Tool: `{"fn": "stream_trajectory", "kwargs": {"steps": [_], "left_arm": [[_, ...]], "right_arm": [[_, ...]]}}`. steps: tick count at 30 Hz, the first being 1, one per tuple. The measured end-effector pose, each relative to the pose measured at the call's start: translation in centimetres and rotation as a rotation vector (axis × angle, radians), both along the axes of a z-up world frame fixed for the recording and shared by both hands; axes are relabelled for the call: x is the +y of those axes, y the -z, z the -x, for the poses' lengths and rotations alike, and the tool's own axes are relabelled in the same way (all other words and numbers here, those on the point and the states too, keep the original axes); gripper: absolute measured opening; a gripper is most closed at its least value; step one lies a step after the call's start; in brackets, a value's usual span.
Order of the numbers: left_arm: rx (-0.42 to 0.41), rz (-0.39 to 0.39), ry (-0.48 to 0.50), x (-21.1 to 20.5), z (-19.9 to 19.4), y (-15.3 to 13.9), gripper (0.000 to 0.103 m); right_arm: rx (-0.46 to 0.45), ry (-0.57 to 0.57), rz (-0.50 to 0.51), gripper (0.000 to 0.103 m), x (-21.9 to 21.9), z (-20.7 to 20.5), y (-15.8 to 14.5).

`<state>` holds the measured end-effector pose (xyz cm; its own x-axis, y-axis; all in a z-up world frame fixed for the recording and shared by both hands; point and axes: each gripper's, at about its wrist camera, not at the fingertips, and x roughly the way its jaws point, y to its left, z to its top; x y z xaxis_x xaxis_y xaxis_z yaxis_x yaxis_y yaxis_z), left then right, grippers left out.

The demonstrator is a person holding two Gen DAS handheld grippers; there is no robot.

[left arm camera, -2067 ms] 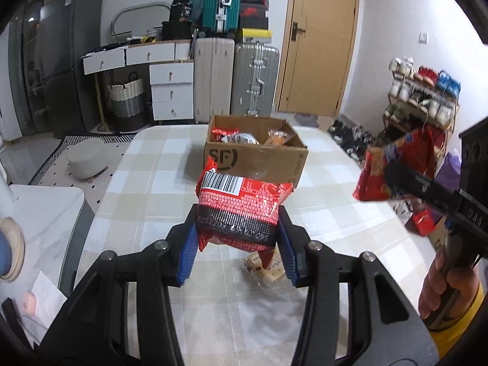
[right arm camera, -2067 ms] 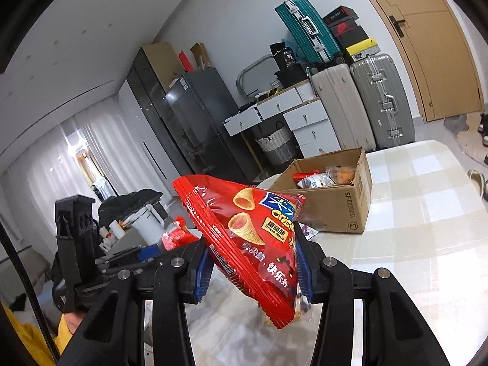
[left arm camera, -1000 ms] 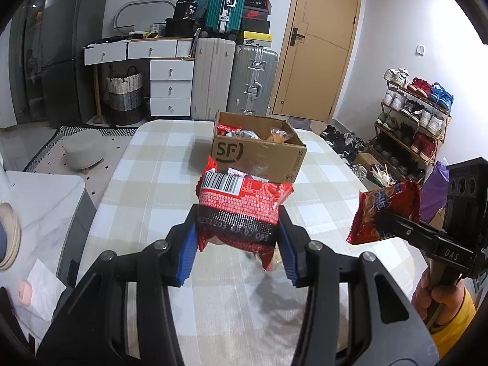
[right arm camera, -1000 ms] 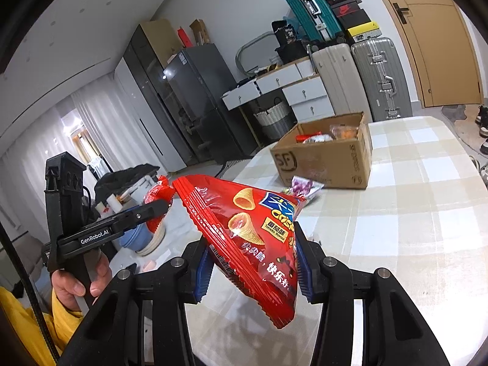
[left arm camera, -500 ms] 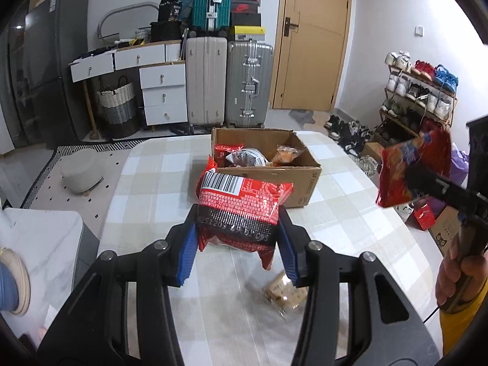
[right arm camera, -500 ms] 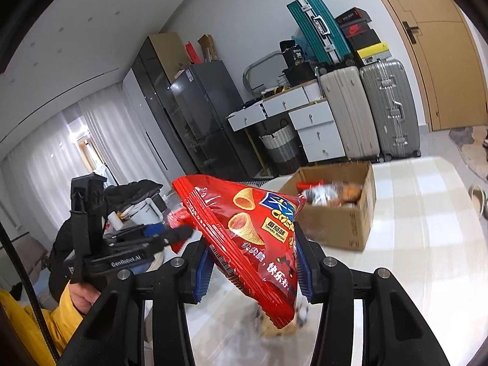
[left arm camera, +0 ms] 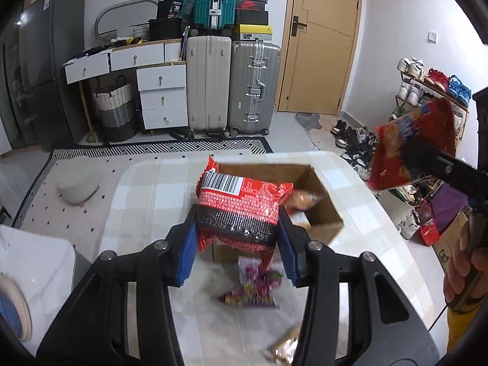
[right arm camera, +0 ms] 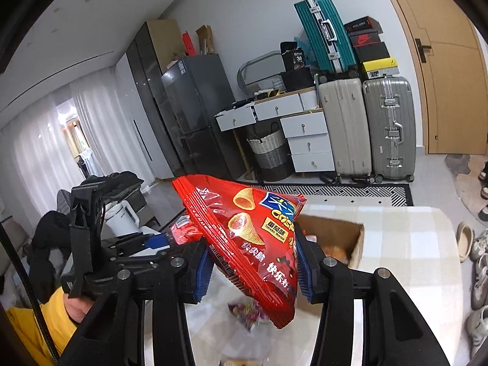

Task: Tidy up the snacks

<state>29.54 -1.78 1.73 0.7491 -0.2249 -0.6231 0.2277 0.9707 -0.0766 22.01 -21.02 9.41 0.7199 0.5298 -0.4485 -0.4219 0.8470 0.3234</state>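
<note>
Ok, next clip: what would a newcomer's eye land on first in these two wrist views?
Two red snack bags held in the air: the left hand-held gripper clamps a red packet with a barcode, and the right hand-held gripper clamps a red bag of cone crisps. Just beyond them an open cardboard box sits on the checked table, already holding a few snacks, with a purple packet lying loose in front of it.

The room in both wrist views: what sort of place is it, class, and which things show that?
Most likely a lived-in home, a dining or entry area. Suitcases stand stacked by a door, a shoe rack lines one wall, and a fridge stands near the checked table.
</note>
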Motion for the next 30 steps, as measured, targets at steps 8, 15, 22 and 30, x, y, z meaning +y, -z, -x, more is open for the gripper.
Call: {"fn": "stream_trajectory", "kwargs": {"steps": [8,15,22,30], "left_arm": [[0.041,-0.039,0.029,-3.4,-9.7,0.3,0.044],[0.107,-0.105,0.055,-6.3,-15.7,4.4,0.044],[0.158,-0.121,0.06,-7.3,-19.1,8.5,0.044],[0.187,-0.154,0.077,-7.5,-21.5,12.0,0.044]], "right_arm": [[0.102,0.001,0.053,0.046,1.4,-9.1,1.7],[0.212,0.035,0.071,0.046,1.5,-15.1,5.9],[0.294,0.033,0.107,0.046,1.9,-18.4,10.1],[0.333,0.043,0.132,0.046,1.8,-19.9,12.8]]}}
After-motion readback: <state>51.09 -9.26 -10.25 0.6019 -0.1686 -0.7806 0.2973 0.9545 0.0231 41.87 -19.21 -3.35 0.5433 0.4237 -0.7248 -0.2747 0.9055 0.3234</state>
